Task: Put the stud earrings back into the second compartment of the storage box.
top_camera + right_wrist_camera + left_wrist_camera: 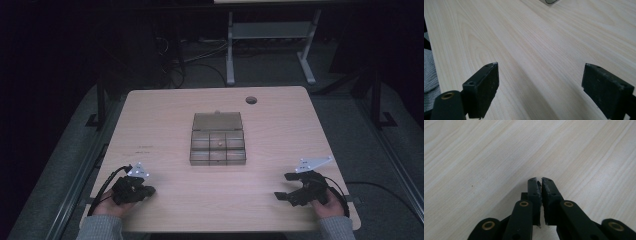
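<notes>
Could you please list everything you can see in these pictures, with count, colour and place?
table: one, light wood grain, centre of the high view
compartment box: one, clear smoky plastic, lid open toward the far side, middle of the table
small item: one, pale, in the middle compartment of the box's far row; too small to identify
cable hole: one, dark, round, far right part of the table
desk frame: one, grey-white, on the floor beyond the table
left gripper: one, black, near left of the table, jaws shut on nothing
right gripper: one, black, near right of the table, jaws wide open, nothing between them
</notes>
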The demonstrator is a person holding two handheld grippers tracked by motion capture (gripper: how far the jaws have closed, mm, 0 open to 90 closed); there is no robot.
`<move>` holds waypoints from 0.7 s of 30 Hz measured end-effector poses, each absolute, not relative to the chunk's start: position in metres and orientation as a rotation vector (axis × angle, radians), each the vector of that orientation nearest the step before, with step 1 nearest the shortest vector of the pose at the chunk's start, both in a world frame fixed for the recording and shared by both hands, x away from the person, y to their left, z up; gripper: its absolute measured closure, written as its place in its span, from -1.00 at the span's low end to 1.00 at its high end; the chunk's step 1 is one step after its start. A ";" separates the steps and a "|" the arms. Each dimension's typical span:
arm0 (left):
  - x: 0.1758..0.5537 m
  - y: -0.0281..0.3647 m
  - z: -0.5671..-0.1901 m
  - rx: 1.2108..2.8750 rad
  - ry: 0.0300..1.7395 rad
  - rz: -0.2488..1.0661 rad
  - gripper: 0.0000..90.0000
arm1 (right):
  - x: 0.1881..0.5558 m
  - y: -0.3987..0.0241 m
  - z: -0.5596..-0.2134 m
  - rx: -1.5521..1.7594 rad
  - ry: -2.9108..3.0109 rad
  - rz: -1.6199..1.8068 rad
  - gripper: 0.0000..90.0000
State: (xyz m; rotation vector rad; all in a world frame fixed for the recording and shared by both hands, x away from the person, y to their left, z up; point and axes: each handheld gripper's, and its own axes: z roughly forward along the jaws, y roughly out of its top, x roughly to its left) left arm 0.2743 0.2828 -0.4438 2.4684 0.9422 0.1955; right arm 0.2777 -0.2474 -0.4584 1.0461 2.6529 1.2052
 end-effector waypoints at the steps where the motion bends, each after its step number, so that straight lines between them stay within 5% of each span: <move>1: 0.274 0.283 -0.443 2.474 0.943 0.197 0.90 | 0.278 -0.247 -0.459 1.045 2.655 1.204 -0.69; 21: 0.277 0.279 -0.433 2.426 0.933 0.183 0.90 | 0.278 -0.250 -0.459 1.065 2.636 1.207 -0.69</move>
